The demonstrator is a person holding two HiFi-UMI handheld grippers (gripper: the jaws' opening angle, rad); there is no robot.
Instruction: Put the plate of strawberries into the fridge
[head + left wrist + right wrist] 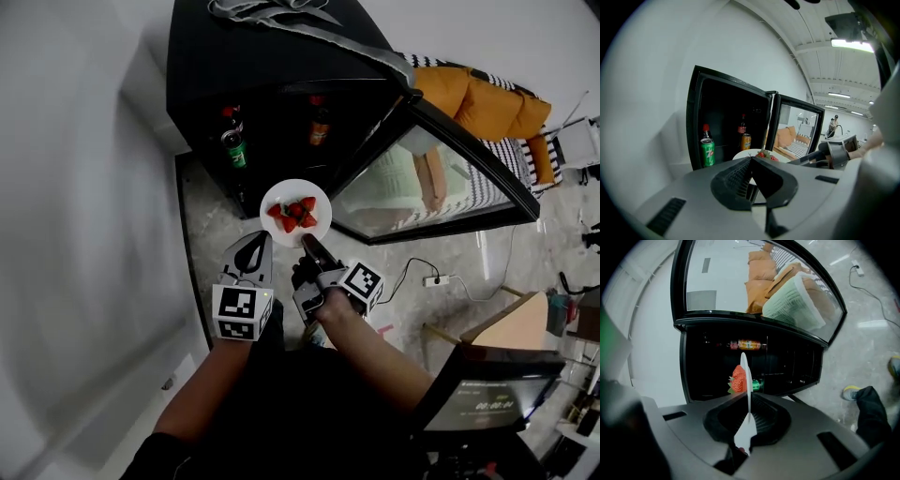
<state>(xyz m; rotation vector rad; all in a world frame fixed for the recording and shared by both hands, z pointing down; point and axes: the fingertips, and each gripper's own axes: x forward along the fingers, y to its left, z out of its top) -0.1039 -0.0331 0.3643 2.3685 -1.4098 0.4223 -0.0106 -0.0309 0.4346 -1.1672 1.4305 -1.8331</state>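
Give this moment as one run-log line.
right gripper: shut on plate rim | left gripper: shut, empty | strawberries: on plate, held before fridge | fridge door: open

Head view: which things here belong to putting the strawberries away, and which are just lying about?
For the job:
plate of strawberries
right gripper, shut on its rim
fridge
open door

Just about:
green can
orange sofa
power strip
left gripper, shut, empty
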